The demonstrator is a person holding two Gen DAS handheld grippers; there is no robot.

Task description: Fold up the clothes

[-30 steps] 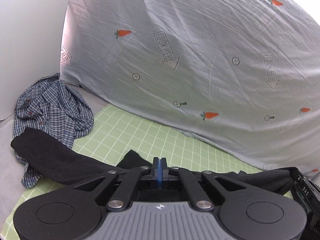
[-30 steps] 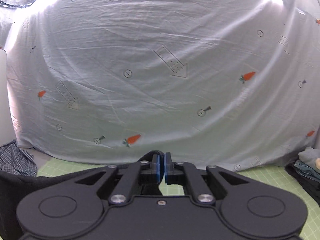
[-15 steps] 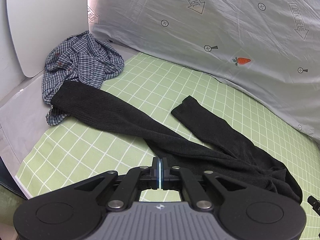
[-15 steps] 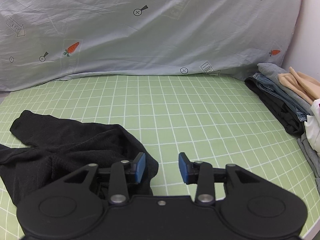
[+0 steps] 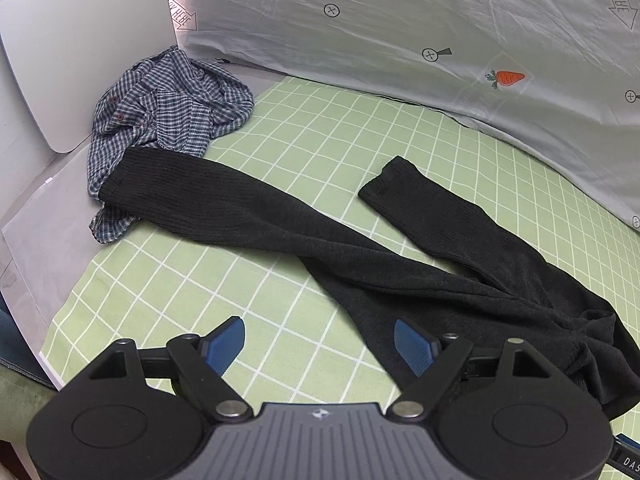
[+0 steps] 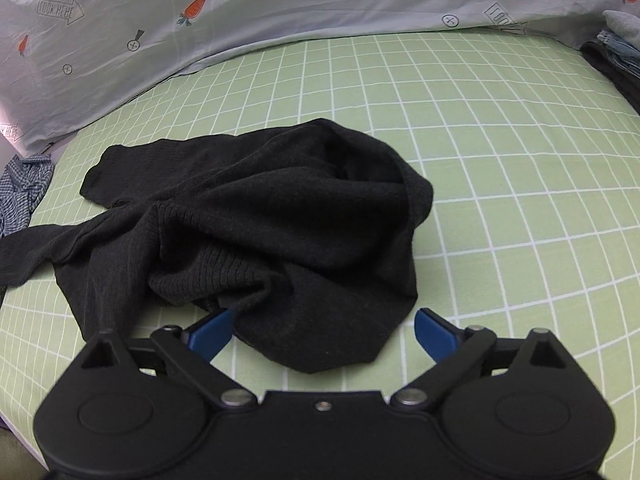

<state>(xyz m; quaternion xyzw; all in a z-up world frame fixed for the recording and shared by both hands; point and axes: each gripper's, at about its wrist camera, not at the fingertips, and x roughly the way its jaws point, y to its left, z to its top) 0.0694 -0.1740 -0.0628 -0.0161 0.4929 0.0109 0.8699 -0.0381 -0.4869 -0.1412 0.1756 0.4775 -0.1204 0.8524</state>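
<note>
A black knit sweater (image 5: pixel 400 264) lies crumpled on the green checked sheet (image 5: pixel 304 136), its two sleeves stretched toward the left. In the right wrist view the same sweater (image 6: pixel 280 216) is bunched in a heap. My left gripper (image 5: pixel 319 344) hovers over the sweater's lower edge with its jaws opening and its blue pads apart, pressing on nothing. My right gripper (image 6: pixel 323 334) hangs over the near hem of the heap, jaws also opening wide; the cloth lies below and between the pads, not pinched.
A blue checked shirt (image 5: pixel 168 116) lies crumpled at the left, under one sleeve's cuff. A grey printed cloth (image 5: pixel 440 20) hangs behind the bed. Folded clothes (image 6: pixel 618 52) are stacked at the far right. A white panel (image 5: pixel 80 48) stands at the left edge.
Both grippers were shut a second ago and now stand open. Both views tipped down from the hanging grey cloth to the bed, and the black sweater now lies loose on the sheet.
</note>
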